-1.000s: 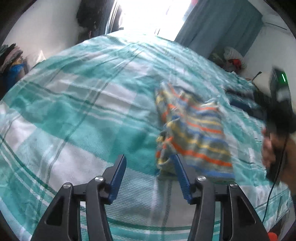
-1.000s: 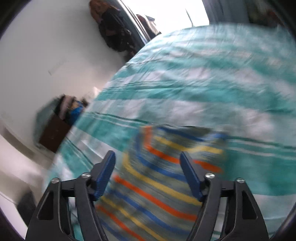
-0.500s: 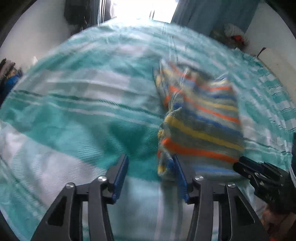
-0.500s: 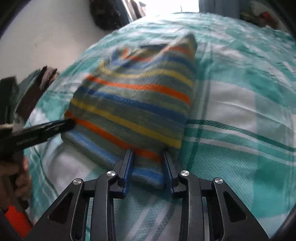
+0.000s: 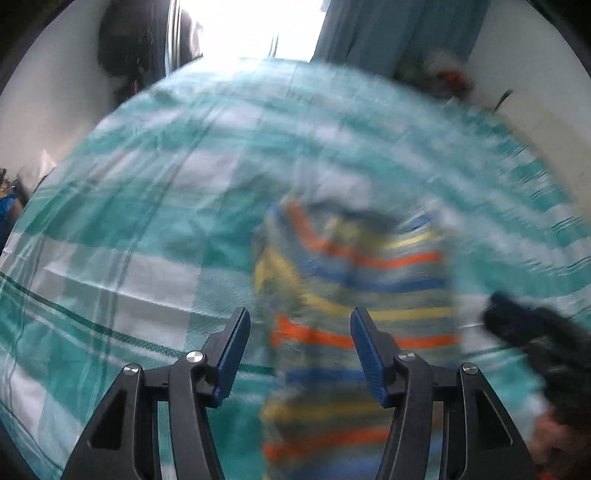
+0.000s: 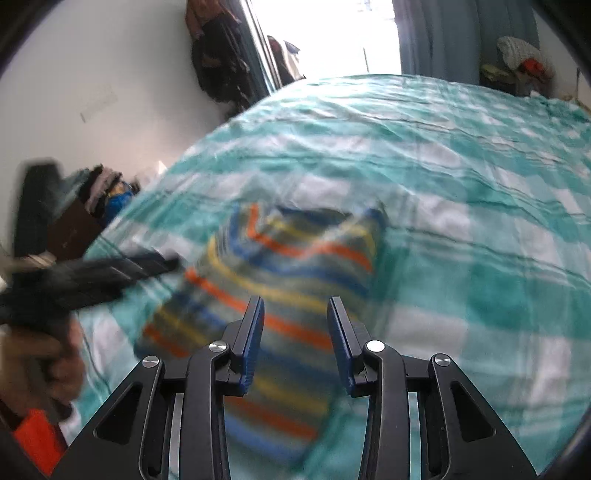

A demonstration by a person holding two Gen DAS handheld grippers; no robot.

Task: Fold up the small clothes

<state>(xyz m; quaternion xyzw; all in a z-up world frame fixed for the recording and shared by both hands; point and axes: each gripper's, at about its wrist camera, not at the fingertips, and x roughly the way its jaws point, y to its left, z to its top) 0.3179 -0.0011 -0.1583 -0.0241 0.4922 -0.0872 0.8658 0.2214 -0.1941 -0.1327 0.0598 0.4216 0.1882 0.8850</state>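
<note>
A small striped garment with orange, blue, yellow and grey bands lies on the teal plaid bed cover. It also shows in the right wrist view. Both views are blurred by motion. My left gripper is open and hovers above the garment's near left part, holding nothing. My right gripper is open above the garment's near end, with cloth visible between the fingers but not pinched. The right gripper appears in the left wrist view, and the left gripper in the right wrist view.
The bed cover stretches away to a bright window with blue curtains. Dark clothes hang on the wall at the left. A pile of clothes sits beside the bed. More items lie at the far right corner.
My right gripper has opened and let go of the garment's hem. Both grippers have lifted and pulled back a little. The garment lies longer on the bed.
</note>
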